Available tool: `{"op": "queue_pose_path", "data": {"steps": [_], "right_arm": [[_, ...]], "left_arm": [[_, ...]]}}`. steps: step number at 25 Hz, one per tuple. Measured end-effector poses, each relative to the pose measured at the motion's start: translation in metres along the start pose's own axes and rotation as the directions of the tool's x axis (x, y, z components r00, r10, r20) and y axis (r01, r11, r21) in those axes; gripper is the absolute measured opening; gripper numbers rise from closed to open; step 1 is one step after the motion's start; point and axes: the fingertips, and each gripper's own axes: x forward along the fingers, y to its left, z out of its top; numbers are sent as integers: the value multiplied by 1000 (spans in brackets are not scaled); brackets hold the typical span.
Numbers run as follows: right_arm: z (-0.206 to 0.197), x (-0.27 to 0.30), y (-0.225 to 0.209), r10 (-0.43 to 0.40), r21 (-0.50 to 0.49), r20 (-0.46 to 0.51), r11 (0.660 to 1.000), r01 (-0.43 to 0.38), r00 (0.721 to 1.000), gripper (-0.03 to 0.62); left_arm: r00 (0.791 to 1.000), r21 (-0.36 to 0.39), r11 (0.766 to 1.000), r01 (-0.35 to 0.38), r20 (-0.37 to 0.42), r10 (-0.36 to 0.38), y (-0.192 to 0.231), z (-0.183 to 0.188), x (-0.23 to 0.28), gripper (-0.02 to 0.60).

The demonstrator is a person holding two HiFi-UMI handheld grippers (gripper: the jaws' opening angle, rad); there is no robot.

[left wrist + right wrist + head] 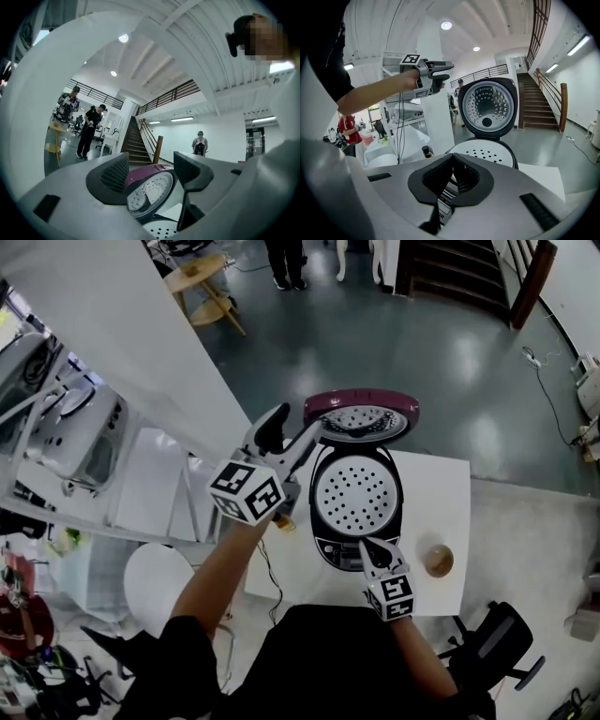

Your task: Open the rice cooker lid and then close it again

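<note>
The rice cooker (356,498) on the table (441,488) has its lid (362,418) upright, and the left gripper (295,430), wide and empty beside it, might glance off and slam it, while the right gripper (370,547) hovers at the front, jaws together.

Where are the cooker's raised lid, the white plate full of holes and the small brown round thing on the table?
raised lid (364,420), head view, on its pale inner face.
white plate with holes (354,495), head view, at its middle.
small brown round thing (437,561), head view, at its centre.

Maroon lid (364,418), hole-dotted white plate (354,493)
</note>
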Motion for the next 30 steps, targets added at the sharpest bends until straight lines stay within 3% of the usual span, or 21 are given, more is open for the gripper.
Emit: {"op": "queue_pose_path", "data": {"steps": [4,9,21,27,30], "right_arm": [[-2,3,-6,3,2,-10,1000,-3,1000,0],[1,9,-6,6,-129,-23,992,-9,1000,0],[-16,10,2,67,-121,-41,990,-71,997,0],[-22,6,-5,56,-106,-52,992,-61,997,0],[-25,5,-7,53,-102,-56,993,-58,997,0]], "left_arm": [[999,30,1000,10,-38,-9,11,0,22,276],[995,28,999,31,-94,-28,17,-11,48,276],[979,49,996,70,-195,-59,35,-27,88,276],[944,9,987,160,-293,-150,34,-43,98,276],[933,-10,985,170,-320,-165,36,-48,101,276]]}}
